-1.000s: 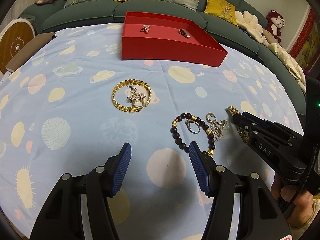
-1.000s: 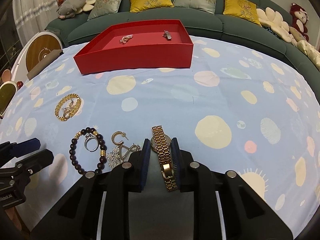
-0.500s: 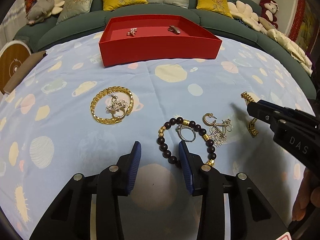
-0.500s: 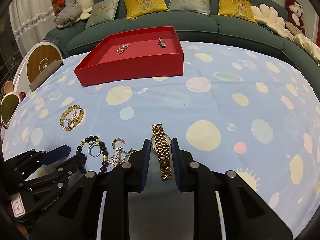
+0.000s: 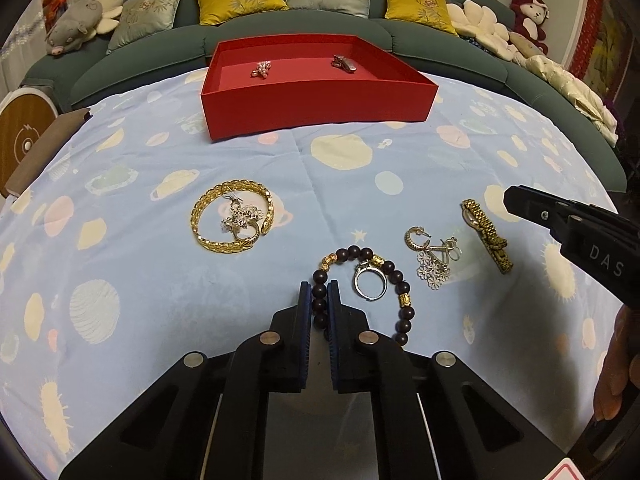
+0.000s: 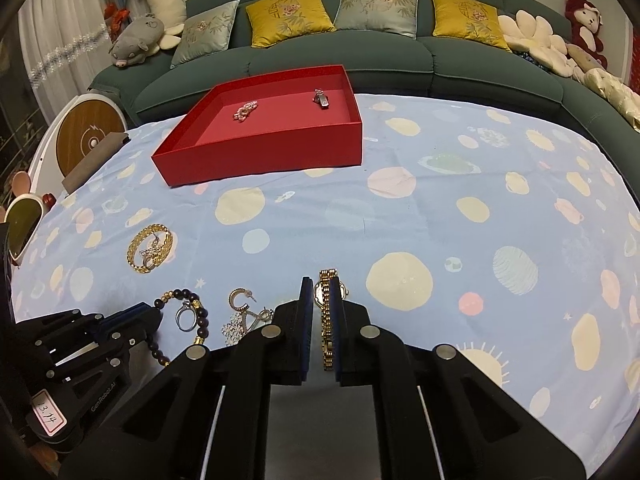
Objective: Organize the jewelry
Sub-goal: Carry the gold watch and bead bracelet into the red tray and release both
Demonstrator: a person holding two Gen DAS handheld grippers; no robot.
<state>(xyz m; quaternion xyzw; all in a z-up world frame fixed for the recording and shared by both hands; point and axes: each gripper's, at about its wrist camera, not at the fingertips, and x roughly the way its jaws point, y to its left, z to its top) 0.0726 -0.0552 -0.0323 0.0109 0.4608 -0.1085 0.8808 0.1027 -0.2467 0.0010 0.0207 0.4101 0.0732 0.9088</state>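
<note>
A dark bead bracelet (image 5: 390, 268) with gold spacers lies on the planet-print cloth with a silver ring (image 5: 370, 284) inside its loop. My left gripper (image 5: 319, 286) is shut on the bracelet's left-hand beads, its pads pressing them. A gold watch (image 6: 326, 328) stands on edge between the pads of my right gripper (image 6: 321, 280), whose jaws are closing on it. The watch (image 5: 486, 236) also shows in the left wrist view, beside the right gripper (image 5: 516, 200). A red box (image 5: 316, 100) at the far side holds two small pieces.
A gold bangle (image 5: 232, 216) with a silver earring inside lies to the left. A gold hoop and silver flower earrings (image 5: 430, 254) lie between bracelet and watch. A green sofa (image 6: 360, 64) with cushions curves behind the table. A hand (image 5: 616, 360) holds the right gripper.
The left gripper's jaws went from wide apart to shut on the bracelet's beads. The right gripper's jaws narrowed onto the watch, which now stands on edge.
</note>
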